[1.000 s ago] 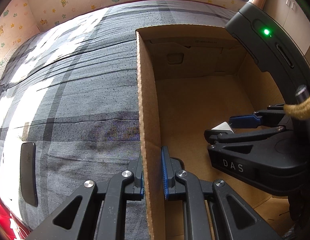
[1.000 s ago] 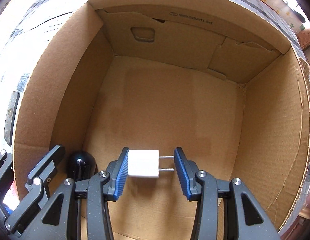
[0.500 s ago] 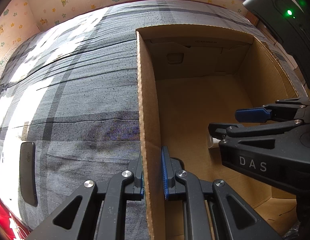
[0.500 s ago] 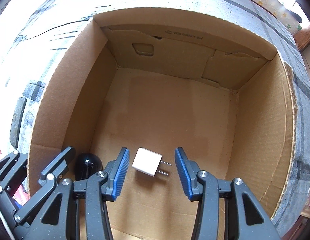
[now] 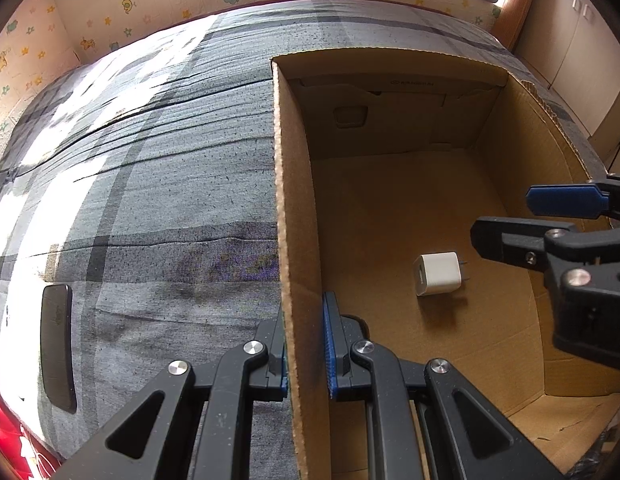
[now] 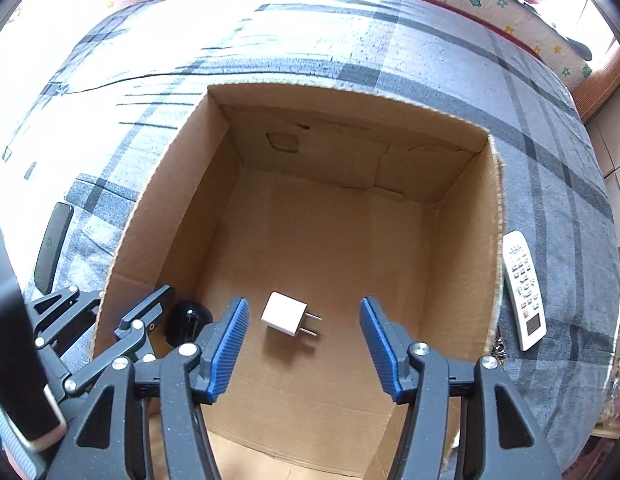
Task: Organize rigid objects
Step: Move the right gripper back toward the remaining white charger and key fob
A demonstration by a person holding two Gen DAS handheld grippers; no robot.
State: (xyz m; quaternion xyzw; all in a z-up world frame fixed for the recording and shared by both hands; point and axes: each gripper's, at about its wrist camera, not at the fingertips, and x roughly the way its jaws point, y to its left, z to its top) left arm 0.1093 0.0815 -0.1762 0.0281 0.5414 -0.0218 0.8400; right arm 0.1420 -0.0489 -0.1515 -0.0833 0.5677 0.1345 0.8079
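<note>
The left gripper (image 5: 304, 344) is clamped tight on the left wall of the cardboard box (image 5: 294, 184), one blue pad inside the box and the other outside against the wall's outer face. In the right wrist view the same gripper (image 6: 122, 320) shows at the lower left, astride that wall.

The right gripper (image 6: 304, 344) hangs above the box interior, pointing steeply down, and its jaws have just been opening wider. Nothing is held: the ribbed blue pads (image 6: 226, 344) stand well apart with bare air between them. Seen between and beyond those pads, the white USB wall charger (image 6: 285, 314) lies on the box floor on its side, its two metal prongs pointing toward the right pad and touching neither one. From the left wrist view the charger (image 5: 438, 274) rests on the floor to the right of the clamped wall, below the right gripper (image 5: 522, 220), which enters from the right edge.

Just left of the right gripper's left pad, in the near left corner of the box, sits a round glossy black object (image 6: 188, 320) whose kind I cannot tell.

Outside the box, on the grey plaid bedcover (image 6: 430, 68), a white remote control (image 6: 524, 290) lies just beside the right wall, to the right of the right gripper. Farther left, beyond the left gripper, a black smartphone (image 5: 58, 344) lies flat on the cover (image 5: 150, 184).
</note>
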